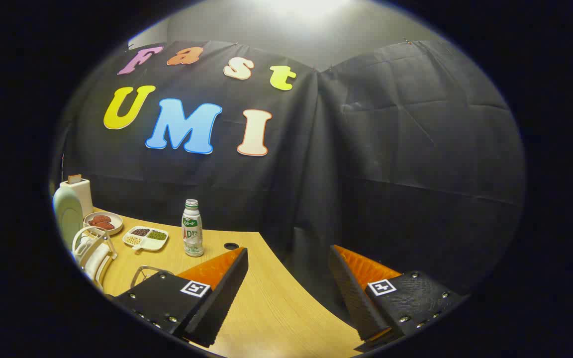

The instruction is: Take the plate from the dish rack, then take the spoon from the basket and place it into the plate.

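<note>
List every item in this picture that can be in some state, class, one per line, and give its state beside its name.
gripper: jaws wide apart, nothing between them, above the wooden table.
bottle: upright, capped, ahead of the left finger.
divided dish: flat on the table, its sections filled.
round plate: flat, holding reddish food.
dish rack: standing left of the fingers, plates upright in it.
toaster: something sticking out of its top.

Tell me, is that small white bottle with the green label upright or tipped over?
Upright. The small white bottle with the green label stands cap-up on the wooden table, beyond the open gripper.
</note>
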`<state>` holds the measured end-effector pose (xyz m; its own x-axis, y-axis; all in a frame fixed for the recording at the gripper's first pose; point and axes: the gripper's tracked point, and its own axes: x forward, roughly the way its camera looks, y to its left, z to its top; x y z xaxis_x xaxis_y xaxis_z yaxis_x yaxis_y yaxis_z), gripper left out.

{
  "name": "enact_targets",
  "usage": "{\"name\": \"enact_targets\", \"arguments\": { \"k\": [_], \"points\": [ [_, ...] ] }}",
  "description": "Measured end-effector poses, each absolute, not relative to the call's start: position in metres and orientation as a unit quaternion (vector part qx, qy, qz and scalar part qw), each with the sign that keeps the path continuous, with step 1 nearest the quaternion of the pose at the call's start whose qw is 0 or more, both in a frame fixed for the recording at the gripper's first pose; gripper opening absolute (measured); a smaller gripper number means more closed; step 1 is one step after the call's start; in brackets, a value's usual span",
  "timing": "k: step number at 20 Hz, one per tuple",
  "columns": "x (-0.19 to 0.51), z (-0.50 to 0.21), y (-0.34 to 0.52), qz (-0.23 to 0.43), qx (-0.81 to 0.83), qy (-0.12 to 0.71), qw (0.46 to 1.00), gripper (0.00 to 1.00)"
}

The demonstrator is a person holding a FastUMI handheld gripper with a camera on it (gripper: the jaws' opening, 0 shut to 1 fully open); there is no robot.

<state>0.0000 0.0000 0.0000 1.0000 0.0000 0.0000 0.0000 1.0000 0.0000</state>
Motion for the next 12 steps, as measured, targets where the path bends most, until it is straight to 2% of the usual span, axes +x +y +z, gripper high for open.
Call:
{"name": "enact_targets", "arguments": {
  "k": [5, 12],
  "points": [
    [-0.061, 0.032, 0.041, 0.001, 0.007, 0.011, 1.000, 0.99],
    [-0.118, 0.076, 0.172, 0.110, 0.039, 0.000, 0.993, 0.99]
  ]
}}
